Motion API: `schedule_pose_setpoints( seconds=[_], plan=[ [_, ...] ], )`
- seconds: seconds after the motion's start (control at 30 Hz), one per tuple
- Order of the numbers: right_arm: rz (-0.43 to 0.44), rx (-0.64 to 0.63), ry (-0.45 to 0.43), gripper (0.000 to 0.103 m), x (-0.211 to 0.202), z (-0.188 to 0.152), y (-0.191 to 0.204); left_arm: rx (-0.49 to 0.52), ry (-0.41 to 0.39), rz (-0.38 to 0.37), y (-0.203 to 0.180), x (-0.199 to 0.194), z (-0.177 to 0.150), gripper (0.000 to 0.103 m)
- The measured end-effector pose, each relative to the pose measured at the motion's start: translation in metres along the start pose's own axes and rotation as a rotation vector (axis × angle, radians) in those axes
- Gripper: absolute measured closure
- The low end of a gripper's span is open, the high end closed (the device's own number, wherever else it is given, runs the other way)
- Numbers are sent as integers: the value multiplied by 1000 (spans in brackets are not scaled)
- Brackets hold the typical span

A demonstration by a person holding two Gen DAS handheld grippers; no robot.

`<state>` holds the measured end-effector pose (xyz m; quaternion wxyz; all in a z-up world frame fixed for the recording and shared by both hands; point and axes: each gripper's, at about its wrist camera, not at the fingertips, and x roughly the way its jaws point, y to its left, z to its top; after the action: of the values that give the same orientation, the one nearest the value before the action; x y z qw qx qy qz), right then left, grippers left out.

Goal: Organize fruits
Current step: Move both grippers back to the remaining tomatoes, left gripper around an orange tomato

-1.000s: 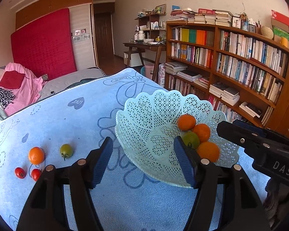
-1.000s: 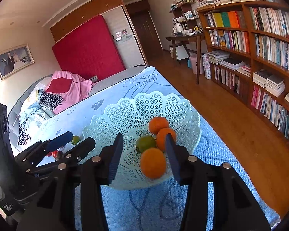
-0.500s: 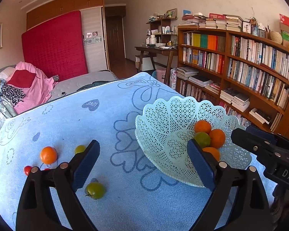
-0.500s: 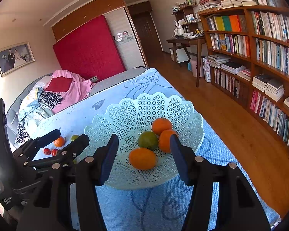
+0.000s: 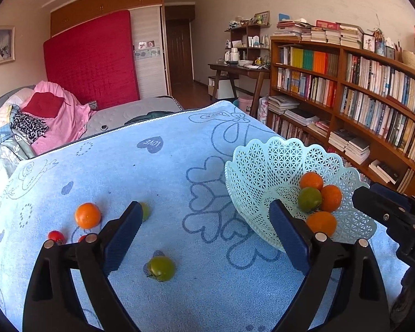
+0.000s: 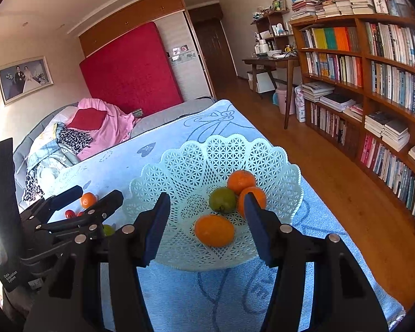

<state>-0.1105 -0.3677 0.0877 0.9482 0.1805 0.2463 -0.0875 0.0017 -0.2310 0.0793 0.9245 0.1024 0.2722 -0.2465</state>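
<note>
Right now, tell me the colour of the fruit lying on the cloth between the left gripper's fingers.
Green fruit; clearest in the left wrist view.

Pale mint latticed basket (image 5: 265, 166) holds three orange fruits and one green; beside it, a sky-blue blanket (image 5: 166, 171) with darker blue heart outlines carries a green tomato (image 5: 161, 268).

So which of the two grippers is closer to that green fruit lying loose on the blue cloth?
Left. The left gripper hangs open right over the green fruit; the right gripper sits off to the side at the basket.
</note>
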Motion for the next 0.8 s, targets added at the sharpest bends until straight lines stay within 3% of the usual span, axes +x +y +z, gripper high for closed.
schedule_pose_setpoints(
  seconds=[0.23,0.37,0.8],
  plan=[
    [7,-18,-1,46,-1,-1,10,-38,10,40,22,-4,-1,11],
    [15,-29,0,40,-1,-4,17,-62,14,73,39,-6,-1,11],
    [68,-86,37,40,7,-14,50,-102,60,160,96,-9,-16,11]
  ],
)
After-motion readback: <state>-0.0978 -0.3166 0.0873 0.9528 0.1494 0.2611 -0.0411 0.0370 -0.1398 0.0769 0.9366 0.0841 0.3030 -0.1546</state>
